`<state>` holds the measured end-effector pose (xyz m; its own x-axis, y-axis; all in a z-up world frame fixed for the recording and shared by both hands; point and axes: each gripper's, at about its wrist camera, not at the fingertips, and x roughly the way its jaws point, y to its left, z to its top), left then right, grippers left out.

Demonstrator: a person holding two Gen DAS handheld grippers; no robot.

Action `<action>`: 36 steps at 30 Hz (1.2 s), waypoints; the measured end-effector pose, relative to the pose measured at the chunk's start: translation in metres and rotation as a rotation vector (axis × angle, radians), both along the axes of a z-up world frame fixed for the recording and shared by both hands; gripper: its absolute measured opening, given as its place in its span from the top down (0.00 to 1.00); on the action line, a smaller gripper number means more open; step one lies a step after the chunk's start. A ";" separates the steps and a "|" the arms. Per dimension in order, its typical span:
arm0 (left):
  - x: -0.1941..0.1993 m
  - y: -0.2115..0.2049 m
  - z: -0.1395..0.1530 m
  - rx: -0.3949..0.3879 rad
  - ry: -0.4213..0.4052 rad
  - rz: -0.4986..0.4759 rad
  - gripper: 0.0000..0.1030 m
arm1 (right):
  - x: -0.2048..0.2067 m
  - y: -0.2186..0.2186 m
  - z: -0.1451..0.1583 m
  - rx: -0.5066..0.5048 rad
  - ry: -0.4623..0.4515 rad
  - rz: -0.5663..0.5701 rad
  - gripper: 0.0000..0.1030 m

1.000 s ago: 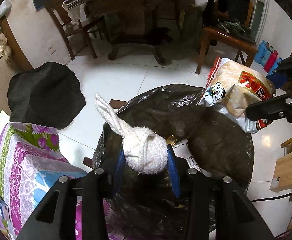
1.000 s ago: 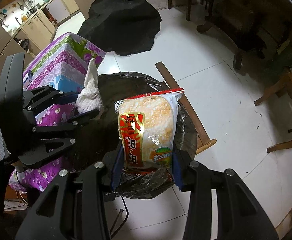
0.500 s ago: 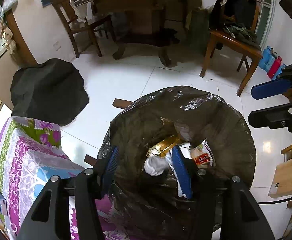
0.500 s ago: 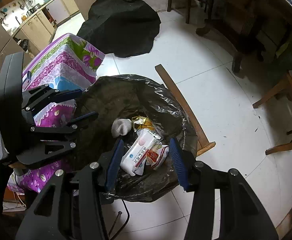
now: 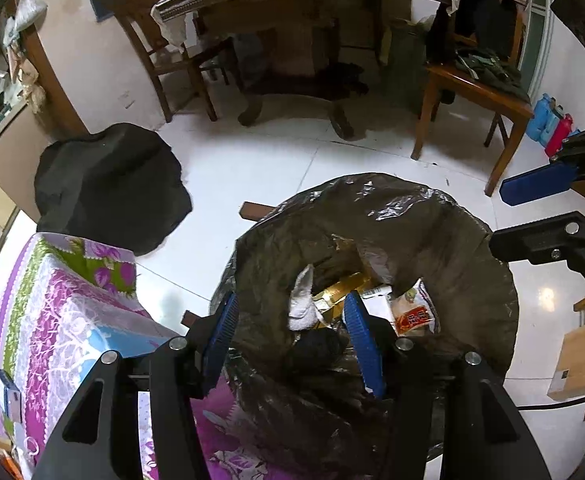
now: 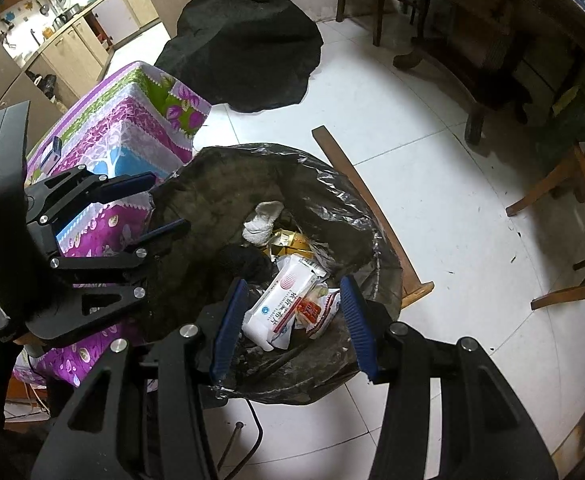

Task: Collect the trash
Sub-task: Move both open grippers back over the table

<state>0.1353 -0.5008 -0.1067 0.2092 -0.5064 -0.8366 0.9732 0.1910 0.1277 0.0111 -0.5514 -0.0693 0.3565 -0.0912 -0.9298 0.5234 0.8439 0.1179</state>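
A bin lined with a black trash bag (image 5: 444, 216) (image 6: 220, 176) stands on the white floor. Inside lie a knotted white cloth (image 5: 302, 304) (image 6: 262, 222), a white wipes packet (image 6: 280, 304), a red-and-white snack wrapper (image 5: 414, 314) (image 6: 316, 308) and gold wrappers (image 6: 292, 240). My left gripper (image 5: 292, 336) hangs open and empty over the bag's near rim. My right gripper (image 6: 292, 320) hangs open and empty over the bag's mouth; it shows at the right edge of the left wrist view (image 5: 540, 208).
A table with a purple floral cloth (image 5: 64, 320) (image 6: 132, 128) stands beside the bin. A black cloth heap (image 5: 108, 184) (image 6: 244, 44) lies on the floor. A wooden plank (image 6: 368, 216) lies by the bin. Wooden chairs and a table (image 5: 300, 40) stand beyond.
Both grippers opened: the white cloth dropped from the left and the snack packet from the right into the bag. Both now hang empty over it.
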 end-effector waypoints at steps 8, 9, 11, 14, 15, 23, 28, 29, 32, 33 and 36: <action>0.004 0.020 0.009 -0.033 -0.061 0.060 0.46 | 0.008 0.010 0.001 -0.042 -0.032 -0.025 0.55; 0.005 0.025 0.012 -0.044 -0.068 0.075 0.46 | 0.009 0.012 0.003 -0.054 -0.047 -0.034 0.55; 0.008 0.034 0.017 -0.060 -0.087 0.107 0.46 | 0.011 0.018 0.007 -0.094 -0.076 -0.050 0.55; 0.013 0.047 0.023 -0.083 -0.107 0.148 0.46 | 0.014 0.031 0.016 -0.152 -0.142 -0.069 0.55; 0.016 0.053 0.026 -0.091 -0.108 0.168 0.46 | 0.016 0.035 0.019 -0.176 -0.169 -0.077 0.55; 0.043 0.097 0.036 -0.127 -0.130 0.318 0.43 | 0.035 0.062 0.031 -0.261 -0.314 -0.094 0.55; 0.059 0.126 0.039 -0.133 -0.128 0.376 0.42 | 0.053 0.084 0.032 -0.283 -0.348 -0.064 0.55; 0.062 0.133 0.040 -0.135 -0.131 0.389 0.42 | 0.058 0.089 0.031 -0.285 -0.353 -0.057 0.55; 0.073 0.155 0.039 -0.135 -0.141 0.434 0.41 | 0.070 0.100 0.030 -0.290 -0.364 -0.035 0.55; 0.076 0.161 0.039 -0.133 -0.140 0.444 0.41 | 0.075 0.103 0.030 -0.288 -0.362 -0.025 0.55; 0.087 0.185 0.040 -0.137 -0.143 0.483 0.40 | 0.090 0.117 0.027 -0.277 -0.361 0.005 0.55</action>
<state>0.2224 -0.3158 -0.0672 0.5532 -0.4264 -0.7157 0.7446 0.6384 0.1952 0.1009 -0.4349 -0.0420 0.6545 -0.3164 -0.6867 0.4858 0.8719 0.0612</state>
